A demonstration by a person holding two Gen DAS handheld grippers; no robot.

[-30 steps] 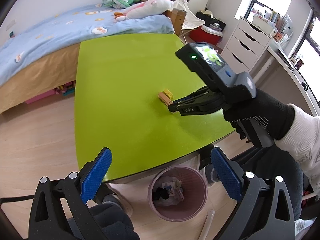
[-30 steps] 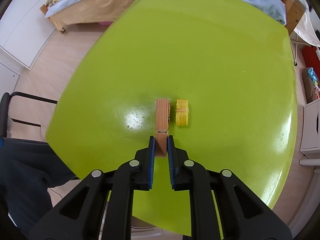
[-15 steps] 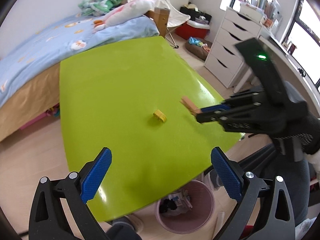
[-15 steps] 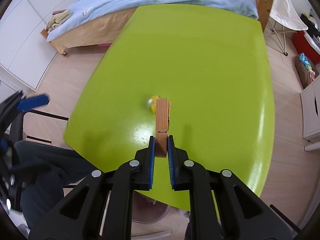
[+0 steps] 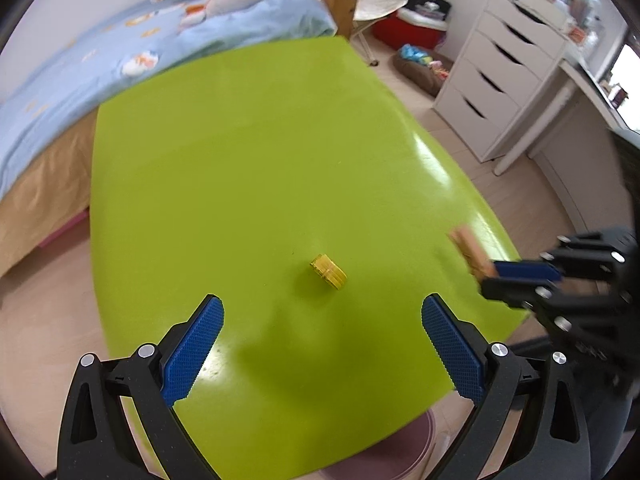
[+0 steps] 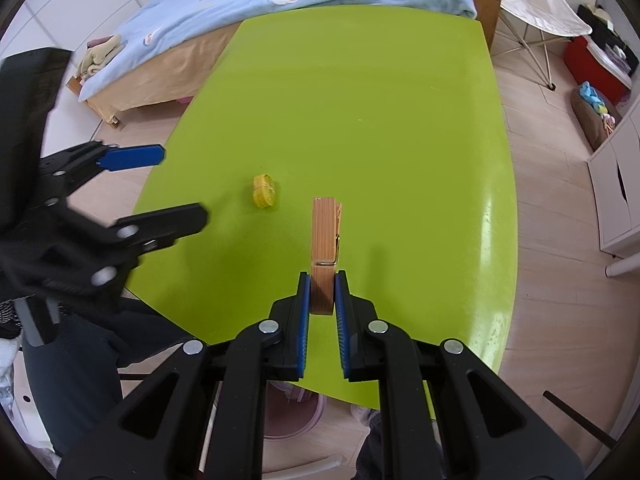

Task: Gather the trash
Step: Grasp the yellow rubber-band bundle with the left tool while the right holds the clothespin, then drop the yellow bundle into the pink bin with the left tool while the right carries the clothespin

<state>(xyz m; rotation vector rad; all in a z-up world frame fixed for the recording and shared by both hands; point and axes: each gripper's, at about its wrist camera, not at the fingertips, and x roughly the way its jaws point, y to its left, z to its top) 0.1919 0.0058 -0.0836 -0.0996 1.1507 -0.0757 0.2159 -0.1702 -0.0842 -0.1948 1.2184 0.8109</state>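
Two pieces in play — wooden clothespin (image 6: 323, 248) clenched in the right hand-held gripper (image 6: 322, 294), lifted above the bench's (image 6: 360, 100) near edge; yellow bundle (image 5: 328, 272) left mid-bench, ahead of the released left hand-held gripper (image 5: 322, 340). Pink bin (image 6: 296, 412) under the near edge — neither piece dropped yet.

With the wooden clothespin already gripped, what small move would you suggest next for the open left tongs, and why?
Probably lower the left tongs straight onto the yellow bundle and close. Their jaws stand wide open with nothing between them, and the bundle lies alone on the green table just ahead of them. The right tongs are occupied, shut on the wooden clothespin.
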